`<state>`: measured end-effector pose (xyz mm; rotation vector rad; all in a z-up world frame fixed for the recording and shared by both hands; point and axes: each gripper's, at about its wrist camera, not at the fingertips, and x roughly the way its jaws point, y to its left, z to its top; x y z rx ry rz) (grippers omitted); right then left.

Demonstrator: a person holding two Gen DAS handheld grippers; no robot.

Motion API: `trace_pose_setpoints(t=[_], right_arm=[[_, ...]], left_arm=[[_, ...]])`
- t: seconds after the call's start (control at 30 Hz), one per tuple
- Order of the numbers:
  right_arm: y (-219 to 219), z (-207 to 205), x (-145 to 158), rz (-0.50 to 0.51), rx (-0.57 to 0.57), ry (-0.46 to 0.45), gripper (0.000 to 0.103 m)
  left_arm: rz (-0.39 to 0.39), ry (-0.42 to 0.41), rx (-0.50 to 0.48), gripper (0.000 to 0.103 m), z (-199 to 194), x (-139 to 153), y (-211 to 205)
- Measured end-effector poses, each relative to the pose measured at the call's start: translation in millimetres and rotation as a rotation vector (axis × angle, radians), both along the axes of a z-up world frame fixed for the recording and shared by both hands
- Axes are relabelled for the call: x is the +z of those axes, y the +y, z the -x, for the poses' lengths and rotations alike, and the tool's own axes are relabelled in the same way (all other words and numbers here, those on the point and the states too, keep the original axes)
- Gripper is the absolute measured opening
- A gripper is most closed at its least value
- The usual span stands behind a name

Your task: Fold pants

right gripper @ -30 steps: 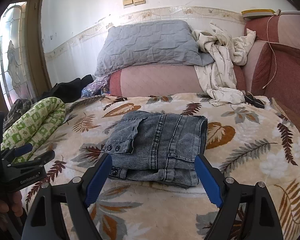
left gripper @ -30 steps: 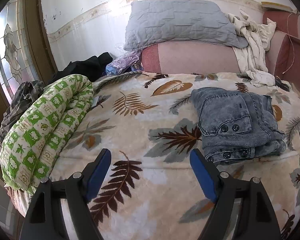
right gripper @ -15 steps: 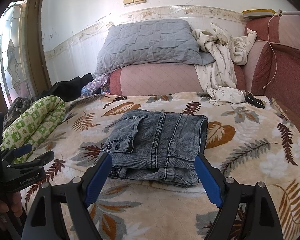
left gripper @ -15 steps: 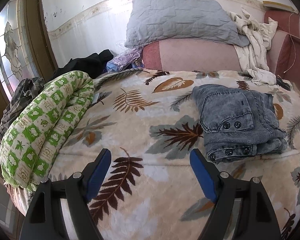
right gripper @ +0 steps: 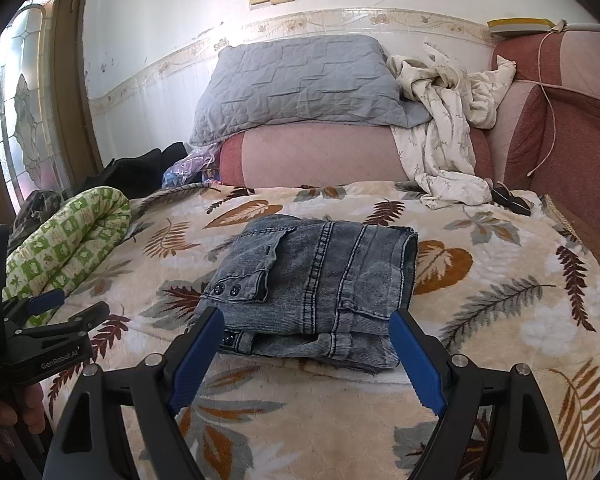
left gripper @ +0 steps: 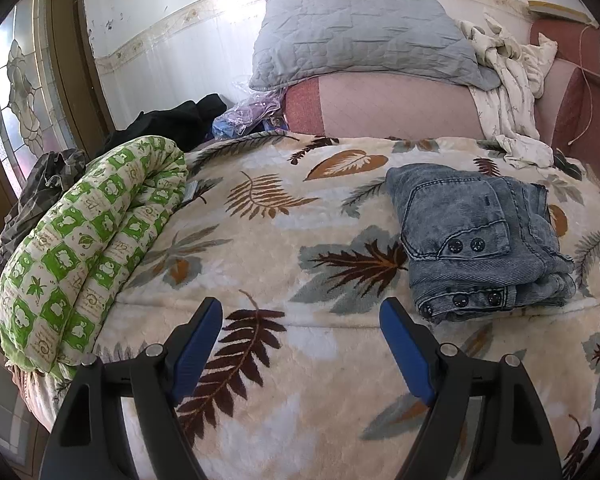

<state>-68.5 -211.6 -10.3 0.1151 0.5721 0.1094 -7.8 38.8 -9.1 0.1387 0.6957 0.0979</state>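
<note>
The left hand-held gripper (left gripper: 300,316) hangs low over the near part of the bed, its blue-padded jaws spread wide with nothing between them, pointing toward the headboard end. In the right wrist view it also shows at the far left (right gripper: 66,306), held by a hand (right gripper: 8,416) at the lower edge. The right hand-held gripper (right gripper: 306,326) is likewise released, jaws wide apart, aimed straight at the pants (right gripper: 320,280); its tips frame the near edge of the bundle without clearly touching it.

The bed is covered with a cream blanket (left gripper: 260,264) printed with brown, orange and grey leaves. A rolled green-and-white quilt (left gripper: 92,240) lies along its left edge. At the head of the bed a grey quilted pillow (right gripper: 300,80) sits on a pink bolster (right gripper: 320,156), with a crumpled cream cloth (right gripper: 448,120) draped down beside it. Dark clothes (left gripper: 176,120) are heaped near the white wall, and a stained-glass window (right gripper: 24,112) stands at the left.

The pants, grey-blue washed denim, lie folded into a compact stack near the middle of the bed, to the right of the left gripper. The buttoned waistband faces the near left corner of the stack; the folded edge is on the right. The stack is nearly square, so its long axis cannot be told with certainty.
</note>
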Motion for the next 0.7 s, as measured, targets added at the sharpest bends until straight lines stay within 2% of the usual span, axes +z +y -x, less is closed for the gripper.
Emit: trace_pose_setpoints(t=[0.7], right_arm=[[0.7,-3.2,-5.0,0.01,0.011,0.01,0.087]], left_arm=[[-0.008,0.007,0.015,0.081,-2.3,-2.3,2.7]])
